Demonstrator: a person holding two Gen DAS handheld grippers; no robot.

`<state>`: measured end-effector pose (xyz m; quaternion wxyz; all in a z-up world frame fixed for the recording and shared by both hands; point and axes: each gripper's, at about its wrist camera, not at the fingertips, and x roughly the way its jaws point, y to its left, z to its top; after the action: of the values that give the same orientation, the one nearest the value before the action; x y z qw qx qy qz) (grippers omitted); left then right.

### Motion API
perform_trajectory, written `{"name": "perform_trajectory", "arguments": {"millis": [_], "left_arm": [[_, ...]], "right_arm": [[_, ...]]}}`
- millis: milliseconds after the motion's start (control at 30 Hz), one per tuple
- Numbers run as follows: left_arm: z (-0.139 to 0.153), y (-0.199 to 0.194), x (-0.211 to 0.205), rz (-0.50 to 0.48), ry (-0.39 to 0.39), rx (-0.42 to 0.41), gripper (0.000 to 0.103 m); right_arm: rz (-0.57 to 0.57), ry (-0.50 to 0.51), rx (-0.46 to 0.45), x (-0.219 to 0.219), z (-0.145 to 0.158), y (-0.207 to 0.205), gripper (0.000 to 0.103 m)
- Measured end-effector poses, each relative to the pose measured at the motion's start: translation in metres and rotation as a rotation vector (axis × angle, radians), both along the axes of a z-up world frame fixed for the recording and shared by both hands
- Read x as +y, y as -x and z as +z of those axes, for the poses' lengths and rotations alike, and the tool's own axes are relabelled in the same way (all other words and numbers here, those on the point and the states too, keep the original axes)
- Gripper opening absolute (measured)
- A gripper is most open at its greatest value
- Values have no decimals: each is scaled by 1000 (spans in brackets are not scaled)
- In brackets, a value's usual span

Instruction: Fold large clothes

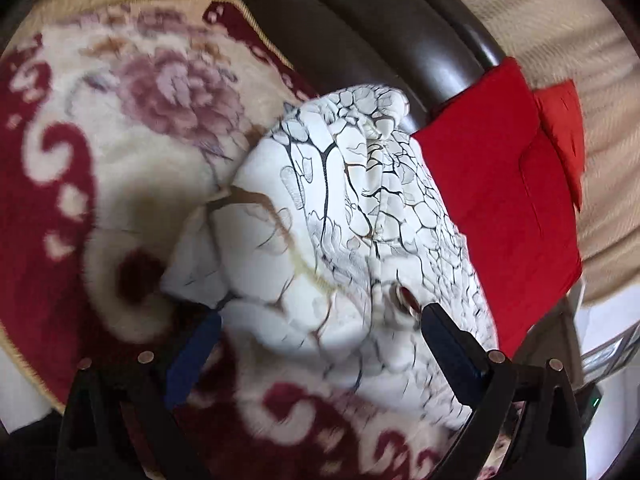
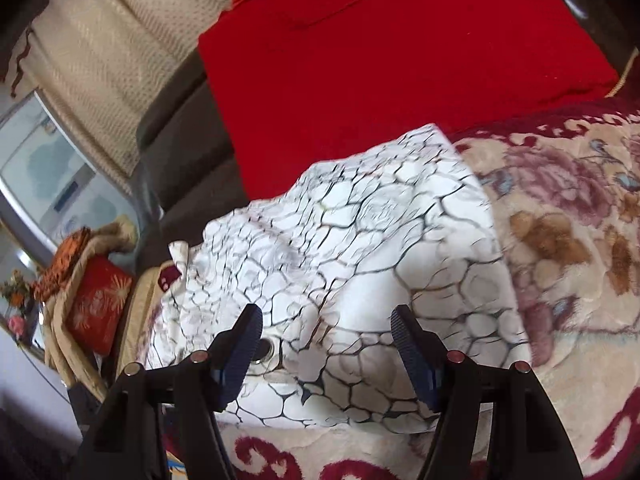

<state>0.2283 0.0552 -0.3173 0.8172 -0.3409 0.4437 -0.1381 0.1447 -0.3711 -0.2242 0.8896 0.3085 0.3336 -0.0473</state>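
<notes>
Floral blanket [image 2: 568, 248], crackle-print garment [image 2: 360, 248], perhaps bunched

left gripper [image 1: 320, 316] — black arms, blue pads, silver screws | right gripper [image 2: 326, 320] — same

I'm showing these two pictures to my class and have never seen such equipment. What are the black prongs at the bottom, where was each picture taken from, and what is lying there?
No robot here: a person holds a two-finger tool in each hand, each with a wide-angle camera looking along its fingers. One picture comes from the left gripper, the other from the right gripper. Both stand open above a white garment with a black crackle print, partly folded, holding nothing. It lies on a cream and dark red floral blanket, beside a folded red cloth.
</notes>
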Motion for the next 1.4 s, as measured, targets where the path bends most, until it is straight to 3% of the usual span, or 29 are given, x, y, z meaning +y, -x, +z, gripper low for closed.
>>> {"name": "perform_trajectory", "arguments": {"millis": [100,233,267,333,367,433,500,600,767,833,867,900,933,1000,1067,1133,1400], "left_arm": [[-5,-7,-3,35,51,14,100],[3,-16,-5,62,92,-52,100],[7,-15,-9,62,85,-78,95],[17,-12,-14,56,27,-138,82],[26,-11,-24,36,-39,-188,75],[32,-12,-34,10,-119,-228,72],[29,-16,-37,10,-143,-204,74],[17,-25,-25,23,-76,-110,90],[-4,-33,10,120,152,-29,89],[-9,-36,18,137,178,-19,88],[-9,-39,17,131,157,-13,79],[-10,-45,14,121,122,-10,63],[-10,-50,11,101,86,-10,57],[-12,-54,7,78,98,-14,41],[-7,-53,6,61,88,-30,33],[6,-51,1,40,62,-65,28],[106,-28,-62,-142,-203,-297,26]], "right_arm": [[0,-13,1,-1,-2,-4,71],[-5,-35,0,-7,-3,-8,71],[-6,-35,3,-8,-3,-8,71],[-7,-31,4,-10,-3,-8,71],[-8,-28,3,-11,-3,-8,71],[-14,-19,6,-14,-3,-7,71],[-23,-23,13,-19,-5,-7,71],[-28,-42,16,-23,-7,-5,71],[-34,-47,15,-31,-8,-3,71],[-39,-57,14,-34,-8,-2,71],[-41,-61,14,-36,-8,-2,71],[-44,-65,12,-38,-8,-3,71],[-47,-69,11,-39,-8,-3,71],[-51,-74,11,-41,-8,-5,71],[-54,-77,10,-42,-8,-5,71],[-56,-80,9,-45,-8,-7,70],[-101,-154,-29,-65,-9,9,70]]}}
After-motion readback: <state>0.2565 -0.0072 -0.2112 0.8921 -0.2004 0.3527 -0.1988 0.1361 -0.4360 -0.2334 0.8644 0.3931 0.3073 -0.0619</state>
